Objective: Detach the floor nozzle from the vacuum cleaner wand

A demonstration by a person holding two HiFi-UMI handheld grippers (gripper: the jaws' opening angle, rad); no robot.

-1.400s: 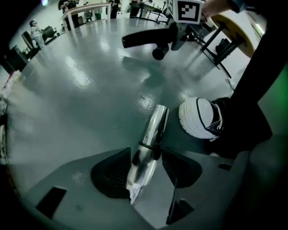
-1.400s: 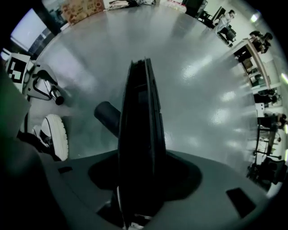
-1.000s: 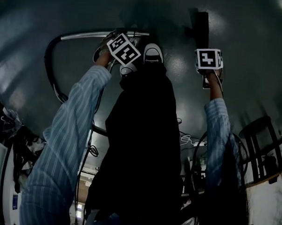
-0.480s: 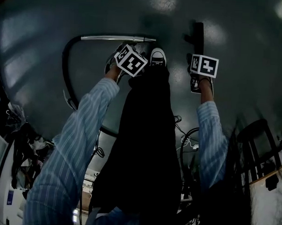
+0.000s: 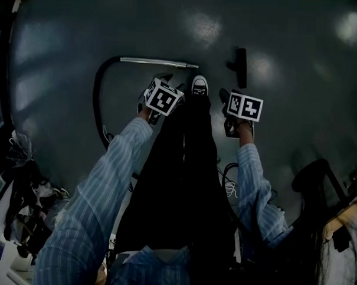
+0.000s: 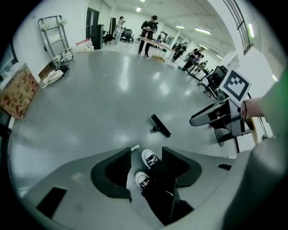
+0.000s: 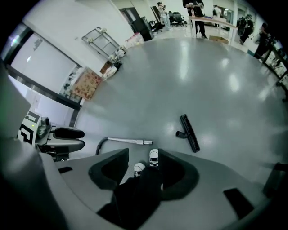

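Right, both grippers are up off the glossy grey floor (image 5: pixel 297 126) and neither has anything in it. The left gripper (image 6: pixel 146 155) has its jaws spread wide, and through the gap you see only the person's white-toed sneakers (image 6: pixel 150 158) and dark trousers far below. The right gripper (image 7: pixel 144 157) is parted too, its jaws having just been closing a little, with nothing between the pads. From the head view, two striped blue sleeves (image 5: pixel 99 188) reach down, each hand carrying its marker cube either side of the legs. And the black bar-shaped floor nozzle (image 5: pixel 241 67) lies flat on the floor by itself, clear of the long silver metal wand (image 5: pixel 158 62). A bare strip of floor separates the wand's open end from the nozzle's short neck, which points back towards it. The nozzle's bar sits crosswise to the wand's line. The wand lies level on the floor ahead of the sneakers, and its far end runs into a curved black hose (image 5: pixel 97 100) that loops back towards the person's left side. Neither gripper touches wand or nozzle; both are well above them. A black chair (image 5: pixel 318 180) stands off to the right.
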